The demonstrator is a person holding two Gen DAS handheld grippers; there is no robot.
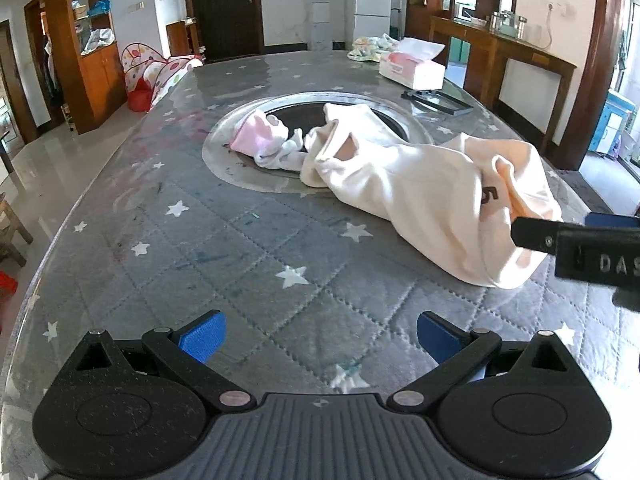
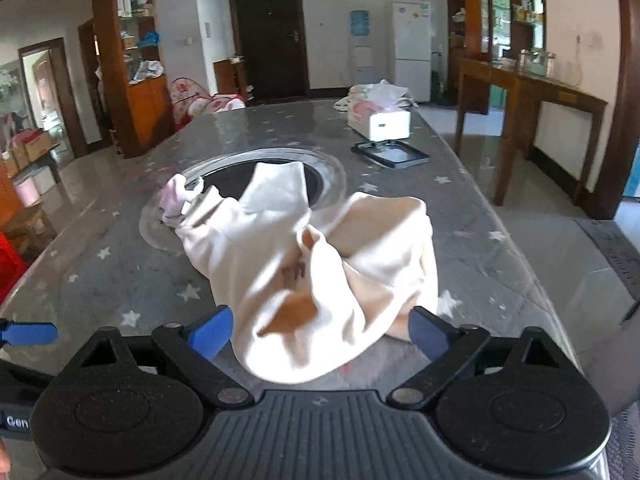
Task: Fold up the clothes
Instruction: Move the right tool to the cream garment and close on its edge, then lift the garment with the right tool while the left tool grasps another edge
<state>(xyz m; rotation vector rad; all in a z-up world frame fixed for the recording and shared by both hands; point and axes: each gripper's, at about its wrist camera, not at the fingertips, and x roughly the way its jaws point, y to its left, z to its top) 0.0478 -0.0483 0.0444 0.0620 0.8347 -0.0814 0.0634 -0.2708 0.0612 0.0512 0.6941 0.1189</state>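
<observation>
Centrally, cream garment (image 2: 320, 264) (crumpled, printed numeral partly visible) heaped on star-patterned table cover (image 1: 248, 256), near end lying between spread fingers of right gripper (image 2: 322, 334), pads not pressing. Left gripper (image 1: 320, 338) open, empty, above bare cover. Pink-and-white baby clothes (image 1: 266, 142) behind, over round recessed plate (image 1: 312, 104).

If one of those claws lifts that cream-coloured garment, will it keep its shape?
Probably not. The cream garment lies crumpled in soft folds, so it would likely droop and hang. It looks like thin fabric, so probably light, and it may drag across the quilted tablecloth.
</observation>
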